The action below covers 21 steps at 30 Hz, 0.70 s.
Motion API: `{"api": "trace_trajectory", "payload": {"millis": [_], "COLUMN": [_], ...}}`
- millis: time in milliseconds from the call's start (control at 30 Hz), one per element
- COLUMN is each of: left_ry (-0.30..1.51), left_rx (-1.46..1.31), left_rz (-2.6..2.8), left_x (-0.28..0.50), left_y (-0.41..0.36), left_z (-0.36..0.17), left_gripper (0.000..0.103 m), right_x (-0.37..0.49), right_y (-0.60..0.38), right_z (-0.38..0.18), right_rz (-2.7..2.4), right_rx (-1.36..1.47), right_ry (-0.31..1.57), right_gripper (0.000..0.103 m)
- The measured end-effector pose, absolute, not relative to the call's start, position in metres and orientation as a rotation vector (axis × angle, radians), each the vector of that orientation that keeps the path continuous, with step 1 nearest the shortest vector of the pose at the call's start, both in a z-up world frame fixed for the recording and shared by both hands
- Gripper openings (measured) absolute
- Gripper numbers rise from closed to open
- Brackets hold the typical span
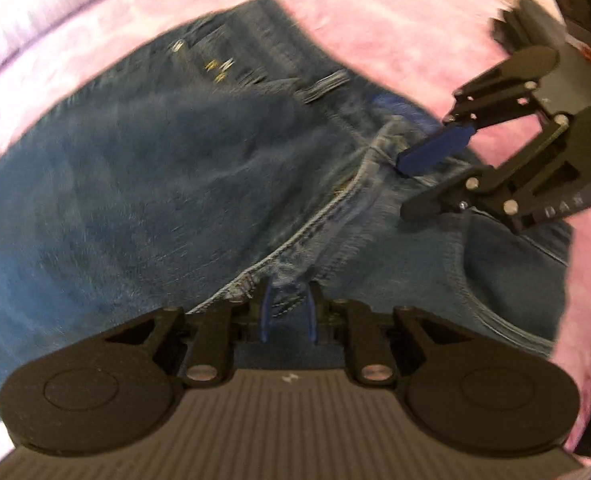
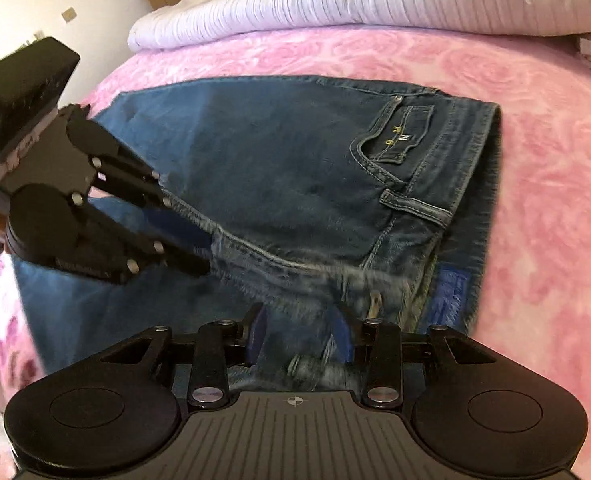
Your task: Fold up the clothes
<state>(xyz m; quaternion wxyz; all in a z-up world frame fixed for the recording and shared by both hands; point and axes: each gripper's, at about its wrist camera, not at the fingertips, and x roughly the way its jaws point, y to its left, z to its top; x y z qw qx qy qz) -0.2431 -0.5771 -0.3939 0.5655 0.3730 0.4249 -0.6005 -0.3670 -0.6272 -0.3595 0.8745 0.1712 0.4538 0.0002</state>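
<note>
Right wrist view: the jeans (image 2: 279,168) were laid on the pink bedspread (image 2: 535,200). The right gripper (image 2: 299,336) was seen half open and empty, the left gripper (image 2: 199,248) nearly closed, its grip unclear. Loose denim could be dragged, so the fold might be spoiled.

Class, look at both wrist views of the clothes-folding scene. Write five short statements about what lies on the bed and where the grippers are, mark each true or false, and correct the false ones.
1. The jeans lie on a pink blanket. True.
2. The jeans are black. False: they are blue denim.
3. Both the left gripper and the right gripper are over the jeans. True.
4. A folded white quilt lies on top of the jeans. False: it lies beyond them, at the far side of the bed.
5. The right gripper's fingers are pressed together. False: they stand apart, with denim showing between them.
</note>
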Motion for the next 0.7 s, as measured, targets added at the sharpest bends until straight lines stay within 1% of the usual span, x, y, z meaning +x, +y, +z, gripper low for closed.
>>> {"api": "trace_trajectory", "payload": {"millis": [67, 233, 333, 367, 400, 500, 700], "left_ry": [1.033, 1.016, 1.018, 1.023, 1.033, 1.065, 1.122], "left_rx": [0.825, 0.835, 0.831, 0.828, 0.822, 0.798, 0.66], "left_rz": [-1.391, -1.342, -1.298, -1.275, -1.248, -1.163, -1.027], "left_x": [-0.236, -0.24, -0.24, -0.241, -0.241, -0.238, -0.219], "left_y": [-0.576, -0.55, -0.524, -0.515, -0.505, -0.478, -0.415], "left_z": [-0.393, -0.366, -0.348, -0.342, -0.336, -0.321, -0.291], "left_gripper": [0.014, 0.014, 0.017, 0.02, 0.026, 0.038, 0.048], "right_x": [-0.359, -0.361, -0.37, -0.372, -0.374, -0.379, -0.374], "right_y": [-0.632, -0.629, -0.622, -0.619, -0.616, -0.607, -0.573], "right_z": [-0.366, -0.344, -0.331, -0.327, -0.323, -0.309, -0.273], "right_rz": [0.007, -0.025, -0.041, -0.047, -0.054, -0.064, -0.077], "right_rx": [0.35, 0.348, 0.34, 0.336, 0.332, 0.329, 0.32], "right_ry": [0.96, 1.0, 1.05, 1.064, 1.078, 1.103, 1.119], "right_gripper": [0.04, 0.04, 0.04, 0.04, 0.04, 0.041, 0.045]}}
